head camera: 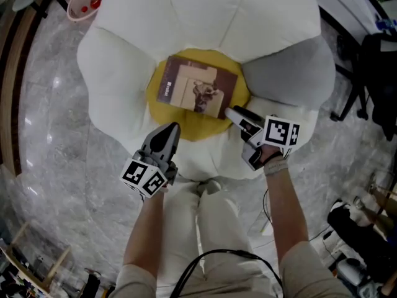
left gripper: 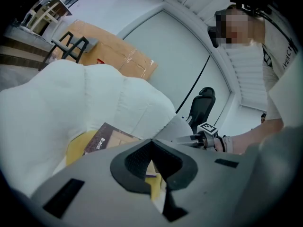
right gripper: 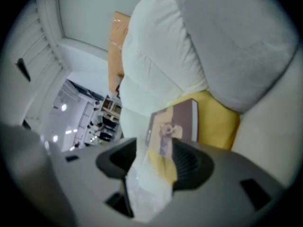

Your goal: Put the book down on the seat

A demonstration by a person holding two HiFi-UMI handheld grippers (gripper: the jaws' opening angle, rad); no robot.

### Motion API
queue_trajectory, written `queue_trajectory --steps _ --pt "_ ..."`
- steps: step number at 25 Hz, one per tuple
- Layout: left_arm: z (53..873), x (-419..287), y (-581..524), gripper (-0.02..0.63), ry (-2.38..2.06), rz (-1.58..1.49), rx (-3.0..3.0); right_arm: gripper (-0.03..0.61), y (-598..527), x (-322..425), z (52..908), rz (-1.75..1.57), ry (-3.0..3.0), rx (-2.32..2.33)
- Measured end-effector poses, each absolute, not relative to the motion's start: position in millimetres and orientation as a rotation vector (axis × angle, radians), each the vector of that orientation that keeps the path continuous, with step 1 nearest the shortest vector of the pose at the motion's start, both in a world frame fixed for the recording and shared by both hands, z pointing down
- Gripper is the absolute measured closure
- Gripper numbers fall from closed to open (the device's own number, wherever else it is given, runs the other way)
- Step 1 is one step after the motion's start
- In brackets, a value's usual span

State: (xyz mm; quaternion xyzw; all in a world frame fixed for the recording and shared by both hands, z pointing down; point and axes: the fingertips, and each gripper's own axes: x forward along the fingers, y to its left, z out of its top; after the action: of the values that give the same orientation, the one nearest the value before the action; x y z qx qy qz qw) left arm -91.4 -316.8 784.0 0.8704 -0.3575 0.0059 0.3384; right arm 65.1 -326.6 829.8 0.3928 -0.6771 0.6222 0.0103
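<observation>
The book is lying flat on the yellow centre of the white flower-shaped seat, while the right tongs are hovering released just beside its near corner and the left tongs are hanging clenched on nothing.

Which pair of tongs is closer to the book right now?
Right. The right tongs sit at the book's near right corner, almost touching it. The left tongs are farther off, with a clear gap to its near left edge.
</observation>
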Motion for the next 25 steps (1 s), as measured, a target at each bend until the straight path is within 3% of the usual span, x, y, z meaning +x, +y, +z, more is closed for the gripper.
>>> queue_trajectory --steps 6,16,25 --pt "749 -82 -307 0.592 -0.918 0.012 2.267 0.349 -329 54 767 1.849 -2.263 1.176" --pt "673 -77 -311 0.591 -0.933 -0.018 2.304 0.508 -326 52 677 1.620 -2.373 1.231" --pt "620 -71 -316 0.592 -0.934 -0.046 2.340 0.550 -325 45 610 1.506 -2.502 1.220"
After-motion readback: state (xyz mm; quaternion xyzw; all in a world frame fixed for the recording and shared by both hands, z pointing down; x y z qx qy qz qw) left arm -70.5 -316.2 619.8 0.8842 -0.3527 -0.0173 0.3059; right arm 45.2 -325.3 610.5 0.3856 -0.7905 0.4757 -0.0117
